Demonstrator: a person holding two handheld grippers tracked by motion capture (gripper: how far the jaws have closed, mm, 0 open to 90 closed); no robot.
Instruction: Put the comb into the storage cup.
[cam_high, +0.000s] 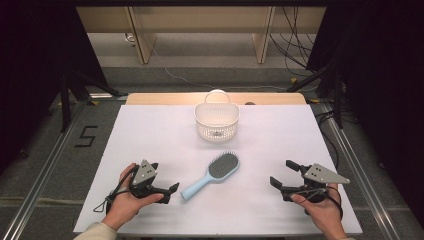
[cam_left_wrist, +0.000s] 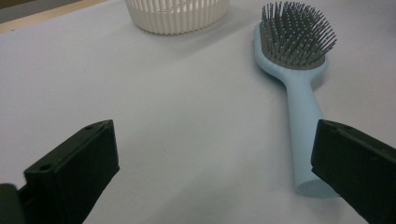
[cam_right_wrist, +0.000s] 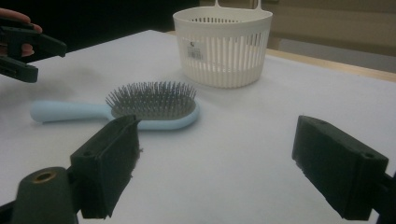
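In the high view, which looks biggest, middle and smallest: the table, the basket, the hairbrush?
1. Table, by far the largest.
2. Hairbrush, longest of the other two, but slim.
3. Basket, shorter but wider; it sits farther from the camera, so these two are too close to rank surely.

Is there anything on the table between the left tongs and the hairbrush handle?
Nothing visible. The left tongs rest open on the white table, and the light blue hairbrush lies just beside them, its handle end pointing toward them across bare surface. The white basket sits farther back, out of the way.
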